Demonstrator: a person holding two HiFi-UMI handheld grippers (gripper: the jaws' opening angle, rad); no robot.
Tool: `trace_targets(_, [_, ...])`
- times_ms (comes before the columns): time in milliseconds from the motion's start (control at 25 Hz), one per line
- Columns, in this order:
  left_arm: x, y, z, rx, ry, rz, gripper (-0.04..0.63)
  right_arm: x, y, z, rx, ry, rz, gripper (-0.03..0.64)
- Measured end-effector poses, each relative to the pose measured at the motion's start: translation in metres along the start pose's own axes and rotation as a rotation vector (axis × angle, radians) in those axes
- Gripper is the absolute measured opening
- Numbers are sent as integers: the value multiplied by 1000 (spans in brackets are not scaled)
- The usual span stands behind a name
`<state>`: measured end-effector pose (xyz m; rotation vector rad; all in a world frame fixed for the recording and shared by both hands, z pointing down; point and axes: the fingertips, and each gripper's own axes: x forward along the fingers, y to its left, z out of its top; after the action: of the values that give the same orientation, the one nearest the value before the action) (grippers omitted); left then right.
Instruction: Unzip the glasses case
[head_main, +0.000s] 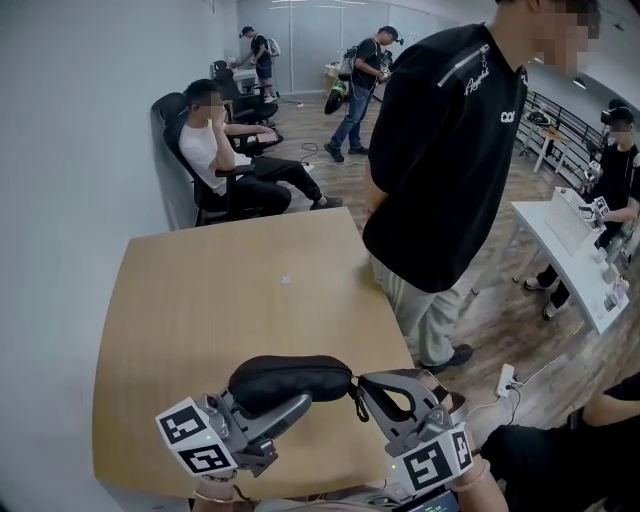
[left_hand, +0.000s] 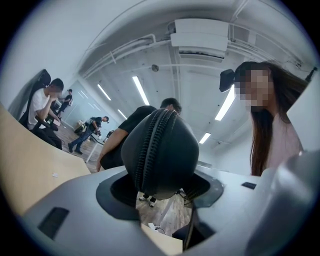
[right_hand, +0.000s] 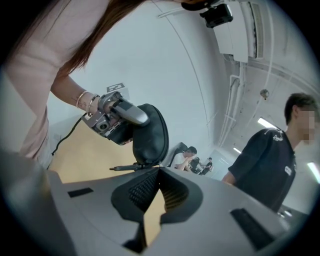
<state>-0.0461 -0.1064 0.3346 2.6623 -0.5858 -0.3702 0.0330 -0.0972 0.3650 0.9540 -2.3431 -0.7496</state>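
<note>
Nearest the head camera, the left gripper (head_main: 272, 400) and the right gripper (head_main: 364, 384) sit side by side over the near edge of the desk (head_main: 200, 300), marker cubes toward the operator.

Left gripper: jaws are spread to the width of the glasses case (head_main: 290, 380) and clamp it across one end. In the left gripper view the rounded black end of the case fills the space between the jaws. The zipper (left_hand: 147, 150) runs over that end with its teeth meshed.

Right gripper: jaw tips are pressed together against the right end of the case. The zipper pull (right_hand: 131, 167), a thin dark tab, meets the closed tips and sticks out sideways from them.

Case position: horizontal, held off the desk surface between the two grippers.

Desk surface: bare light wood apart from a small white scrap (head_main: 286, 279) near the middle.

Beyond the far right corner of the desk, a person in a black shirt (head_main: 450, 150) stands side-on. Beyond the far left corner, a person in a white shirt (head_main: 212, 140) sits in an office chair (head_main: 172, 130) by the wall.

At the right edge stands a white table (head_main: 560, 235) with small items on it. More people (head_main: 365, 75) stand at the far end of the room.
</note>
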Motion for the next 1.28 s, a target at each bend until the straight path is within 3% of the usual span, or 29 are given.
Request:
trace_targets(200, [-3,-1,4,43,-39,5,240,1,6,2,12,-5,32,15])
trace_targets(520, [-4,-6,22,102,-165,-32,288,3,23,5,57,-31,165,15])
trace_targets(760, [-7,-10,22,116,-177,-50,281,0,32,7,144,-52,237,15])
trace_targets(1080, [-7,-5,18,84,-95,-9,250,3,27,5,97,-37,161,15])
trace_targets(1280, [-7,6,13,19,-78,53,242,6,23,2,42,-19,90,15])
